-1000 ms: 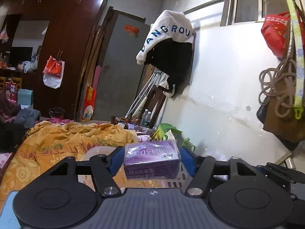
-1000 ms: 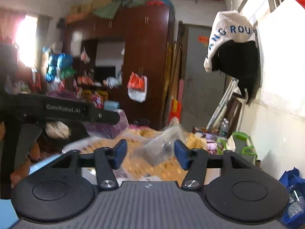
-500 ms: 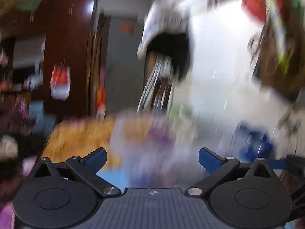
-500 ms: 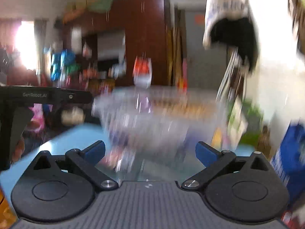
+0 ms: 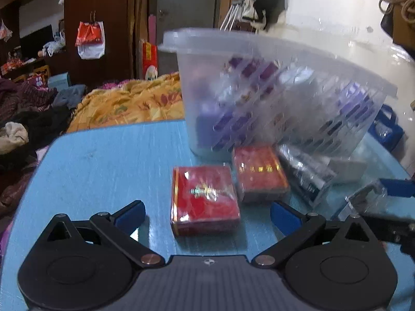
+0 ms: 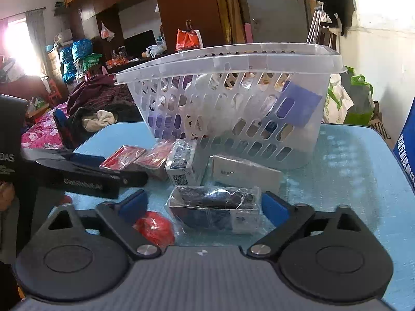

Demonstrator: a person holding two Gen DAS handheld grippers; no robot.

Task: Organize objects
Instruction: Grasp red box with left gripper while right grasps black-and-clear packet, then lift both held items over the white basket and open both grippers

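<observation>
left wrist view, left gripper point(image 5: 207, 213) fingers wide apart over red box point(image 5: 205, 204); right gripper point(image 6: 205, 206) fingers spread around wrapped dark box point(image 6: 214, 208)

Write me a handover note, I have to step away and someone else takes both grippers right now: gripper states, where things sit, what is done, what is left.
Left gripper: open, nothing held, the near red box between its fingers.
Right gripper: open, framing the clear-wrapped dark box.
The basket stands on the blue table and already holds purple packs.
Left on the table in front of the basket: two red boxes, the second behind the first, a box with a QR code, a flat white box, a red ball.
Left to do, likely: put these in the basket.
</observation>
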